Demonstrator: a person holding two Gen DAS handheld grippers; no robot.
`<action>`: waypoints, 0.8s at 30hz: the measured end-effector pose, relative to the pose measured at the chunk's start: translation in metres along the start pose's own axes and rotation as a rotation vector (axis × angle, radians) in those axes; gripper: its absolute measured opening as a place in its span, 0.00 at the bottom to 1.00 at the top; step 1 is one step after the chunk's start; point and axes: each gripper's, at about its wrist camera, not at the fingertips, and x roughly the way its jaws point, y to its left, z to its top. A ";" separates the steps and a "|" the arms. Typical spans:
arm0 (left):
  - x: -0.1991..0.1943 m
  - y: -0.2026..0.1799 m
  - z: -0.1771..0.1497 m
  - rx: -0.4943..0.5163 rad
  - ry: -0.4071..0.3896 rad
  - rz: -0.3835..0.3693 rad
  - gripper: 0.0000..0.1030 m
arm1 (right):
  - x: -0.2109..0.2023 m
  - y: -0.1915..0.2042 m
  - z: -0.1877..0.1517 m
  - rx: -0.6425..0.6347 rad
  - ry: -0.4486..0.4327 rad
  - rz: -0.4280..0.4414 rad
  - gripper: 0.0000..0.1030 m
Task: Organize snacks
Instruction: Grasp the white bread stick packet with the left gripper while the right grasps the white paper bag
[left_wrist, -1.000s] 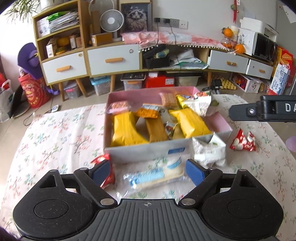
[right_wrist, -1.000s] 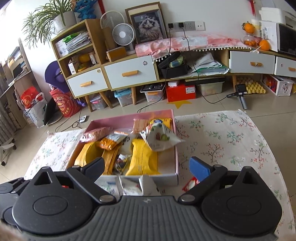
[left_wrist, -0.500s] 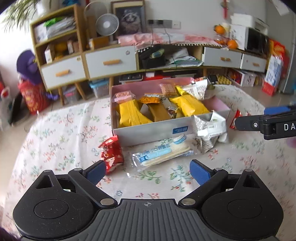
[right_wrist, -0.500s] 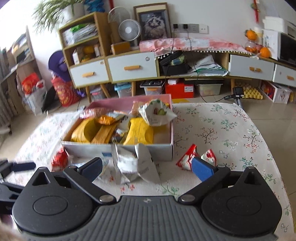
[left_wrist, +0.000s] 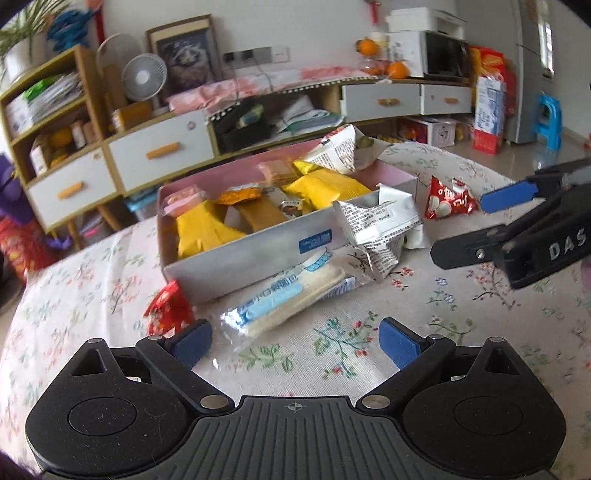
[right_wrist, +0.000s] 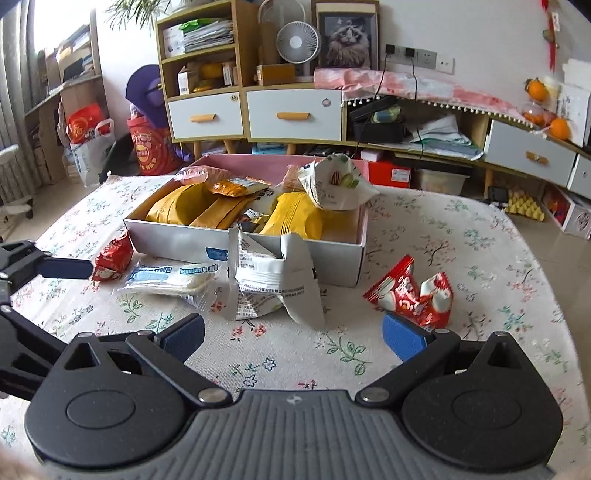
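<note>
Both grippers were found above a bench (right_wrist: 461, 236) covered with a floral cloth. The left gripper (left_wrist: 294, 341) had its blue fingers (left_wrist: 192, 341) spread wide with nothing between them; the cloth showed in the gap. The right gripper (right_wrist: 293, 338) likewise stood with its fingers (right_wrist: 402, 338) wide apart and empty.

An open box (right_wrist: 332, 258), grey-walled outside and pink inside, sat on the bench and held several yellow packets (right_wrist: 295, 218), an orange packet (right_wrist: 232, 187) and smaller wrapped items. A white crumpled bag (right_wrist: 334, 182) rested on top at the box's far right corner, projecting above the rim.

Outside the box, four snacks lay on the cloth. A clear-wrapped blue-and-white packet (left_wrist: 291, 295) lay against the near wall of the box, just ahead of the left gripper. A small red packet (left_wrist: 168, 308) lay beside the box's near left corner, close to the left gripper's left finger. A white printed bag (right_wrist: 271, 280), creased and partly upright, leaned against the near wall towards the right. A red-and-white packet (right_wrist: 413, 293) lay to the right of the box, just beyond the right gripper's right finger; contact there could not be determined.

Behind the bench stood a low cabinet (right_wrist: 291, 114) with white drawers.
</note>
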 end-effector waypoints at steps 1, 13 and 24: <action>0.004 0.000 0.000 0.022 -0.006 0.000 0.95 | 0.001 -0.001 -0.001 0.006 -0.006 0.003 1.00; 0.037 0.006 0.014 0.083 -0.006 -0.028 0.84 | 0.029 -0.002 0.006 0.037 -0.024 0.058 0.99; 0.040 0.009 0.021 0.032 0.040 -0.086 0.55 | 0.045 -0.004 0.007 0.047 -0.002 0.063 0.83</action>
